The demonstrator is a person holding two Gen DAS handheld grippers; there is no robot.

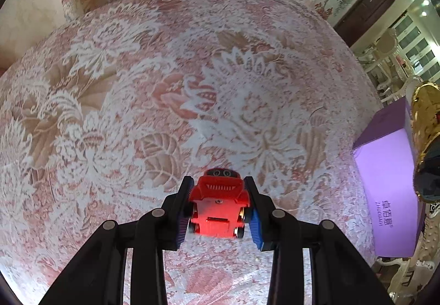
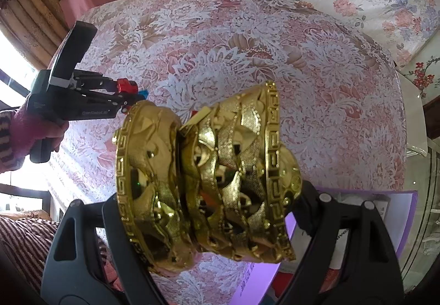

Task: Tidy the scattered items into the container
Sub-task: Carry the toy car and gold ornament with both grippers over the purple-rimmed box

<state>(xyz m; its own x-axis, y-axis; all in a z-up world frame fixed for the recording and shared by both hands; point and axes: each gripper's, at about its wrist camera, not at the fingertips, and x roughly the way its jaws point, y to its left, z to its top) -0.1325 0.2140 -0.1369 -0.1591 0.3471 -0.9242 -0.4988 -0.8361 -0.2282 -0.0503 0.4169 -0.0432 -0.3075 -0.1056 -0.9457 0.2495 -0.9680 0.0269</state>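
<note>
Two views share one landmark, the purple box (image 1: 390,181). From the left wrist, the left gripper (image 1: 219,204) is clamped on a red toy car (image 1: 218,203), its underside and wheels facing the camera and its cartoon face pointing away, held above the lace-covered floral tablecloth (image 1: 165,85) well to the left of the box; a gold ornament (image 1: 426,134) cuts in at the frame's edge over the box's far side. From the right wrist, that ornament (image 2: 209,175) fills the middle: a ribbed gold piece with key-pattern rims, pinched between the fingers of the right gripper (image 2: 209,211), just left of and above the open box (image 2: 396,217), whose inside shows papers. Only this view shows the left gripper (image 2: 129,93) from outside, with a hand (image 2: 41,126) in a pink sleeve on its grip, well left of the box.
</note>
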